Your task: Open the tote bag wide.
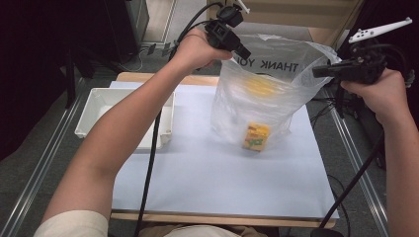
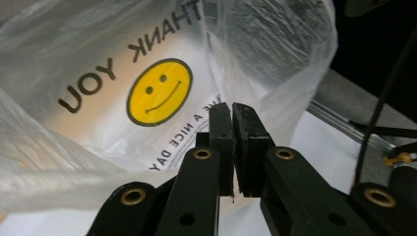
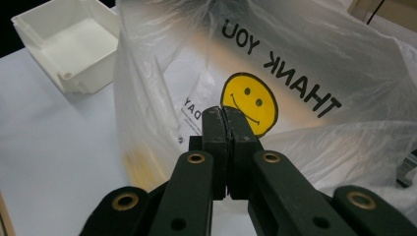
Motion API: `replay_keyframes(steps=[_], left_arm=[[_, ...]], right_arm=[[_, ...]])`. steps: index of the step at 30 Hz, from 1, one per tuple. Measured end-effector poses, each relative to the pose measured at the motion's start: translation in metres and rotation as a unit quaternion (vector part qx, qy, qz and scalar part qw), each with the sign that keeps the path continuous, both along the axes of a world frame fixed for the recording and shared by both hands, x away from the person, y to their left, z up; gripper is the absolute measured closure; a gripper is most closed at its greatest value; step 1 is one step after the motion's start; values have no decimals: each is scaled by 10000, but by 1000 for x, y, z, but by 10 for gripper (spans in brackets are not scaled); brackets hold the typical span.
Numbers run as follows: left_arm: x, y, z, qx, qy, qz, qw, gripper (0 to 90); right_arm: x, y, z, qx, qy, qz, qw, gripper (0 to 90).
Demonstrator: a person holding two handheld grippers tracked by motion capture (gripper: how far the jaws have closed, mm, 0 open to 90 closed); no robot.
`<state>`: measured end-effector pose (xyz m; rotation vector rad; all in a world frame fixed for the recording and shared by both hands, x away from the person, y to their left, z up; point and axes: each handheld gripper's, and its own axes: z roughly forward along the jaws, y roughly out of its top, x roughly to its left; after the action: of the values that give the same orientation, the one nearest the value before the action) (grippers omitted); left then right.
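A clear plastic bag [image 1: 262,94] printed with "THANK YOU" and a yellow smiley [image 2: 159,92] stands held up over the white sheet [image 1: 207,177]. A small yellow box [image 1: 256,137] lies in its bottom. My left gripper [image 1: 245,54] is shut on the bag's upper left edge; in the left gripper view [image 2: 231,110] the jaws are pressed together in front of the bag's film [image 2: 98,49]. My right gripper [image 1: 318,72] is shut on the bag's upper right edge. Its jaws [image 3: 225,114] meet in front of the smiley [image 3: 249,103], and the bag [image 3: 319,59] spreads behind them.
A white plastic tray [image 1: 85,118] sits at the sheet's left, and its wall [image 3: 83,73] is also seen in the right gripper view. Black cables trail from both grippers over the table. Metal rails run along both sides.
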<state>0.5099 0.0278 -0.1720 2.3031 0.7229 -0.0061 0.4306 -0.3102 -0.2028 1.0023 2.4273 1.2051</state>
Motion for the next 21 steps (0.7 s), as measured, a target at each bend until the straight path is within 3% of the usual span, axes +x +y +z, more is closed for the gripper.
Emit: replay_keyframes(steps=[5, 11, 17, 21], left_arm=[[12, -11, 2, -56, 67, 47, 10000, 883], [33, -30, 7, 127, 87, 170, 9997, 887], [51, -42, 9, 188, 172, 276, 9993, 890], [64, -52, -1, 57, 276, 388, 9988, 891]], right_arm=[[19, 9, 9, 8, -28, -57, 10000, 900], [46, 29, 15, -134, 108, -49, 9998, 900], [65, 39, 11, -120, 242, -61, 9996, 900], [84, 49, -1, -150, 389, -120, 9991, 900]])
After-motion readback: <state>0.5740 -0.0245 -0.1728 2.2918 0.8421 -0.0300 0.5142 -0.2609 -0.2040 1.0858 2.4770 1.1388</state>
